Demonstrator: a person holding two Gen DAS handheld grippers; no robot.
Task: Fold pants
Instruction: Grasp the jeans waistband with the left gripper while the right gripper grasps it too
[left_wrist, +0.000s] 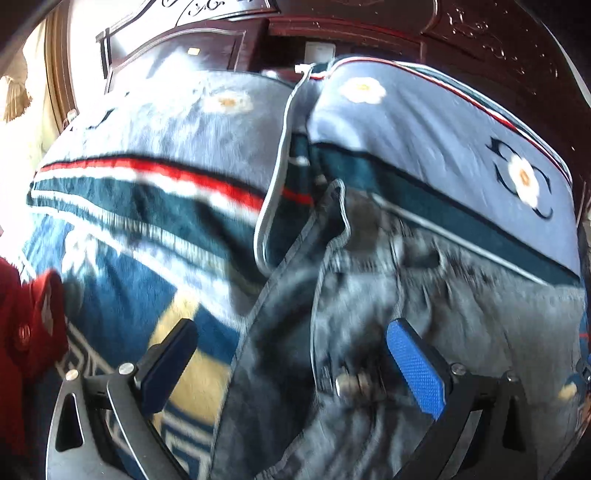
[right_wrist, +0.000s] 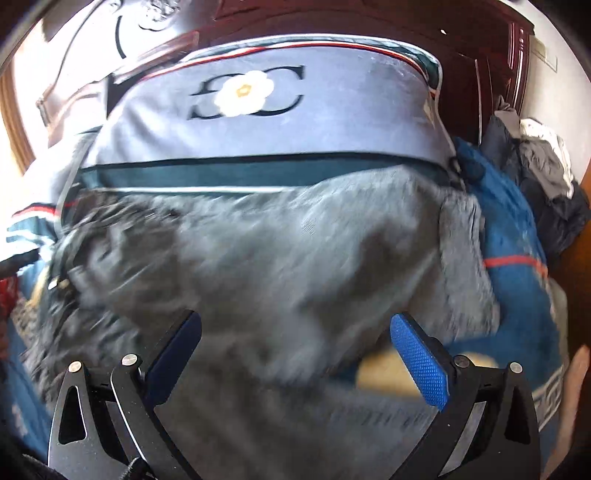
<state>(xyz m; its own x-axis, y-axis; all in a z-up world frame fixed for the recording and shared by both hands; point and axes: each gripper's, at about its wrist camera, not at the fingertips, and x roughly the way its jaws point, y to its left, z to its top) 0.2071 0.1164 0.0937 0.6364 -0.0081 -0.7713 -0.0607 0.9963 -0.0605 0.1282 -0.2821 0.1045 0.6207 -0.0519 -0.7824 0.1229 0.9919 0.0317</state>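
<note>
Nearest in the left wrist view, the left gripper (left_wrist: 291, 365) has its two fingers spread wide with nothing between them, hovering over the waist end of one pair of dark grey pants (left_wrist: 424, 295), where a metal button (left_wrist: 347, 384) shows between the blue pads. In the right wrist view, the right gripper (right_wrist: 295, 365) is likewise spread wide and empty, poised above a broad, blurred stretch of the same pants (right_wrist: 280, 266). The pants lie on a bed, over a blue and cream patterned blanket (left_wrist: 122, 288), with their far side running up against the pillows. The fabric looks like denim: soft and floppy but fairly heavy, likely to sag and drag instead of sliding freely, and not fragile. The thick seamed waistband edge (left_wrist: 332, 229) seems the firmest place to pinch, since its layers should hold in the pads. Beyond the pants sit two grey-blue pillows with white flower motifs, one at the far left (left_wrist: 177, 122) and one at the far right (left_wrist: 436, 125) of the bed. Behind them rises one dark carved wooden headboard (left_wrist: 480, 33). At the bed's right edge a pile of clothes (right_wrist: 546, 173) is heaped; a red sleeve (left_wrist: 33, 321) shows at the left edge.
</note>
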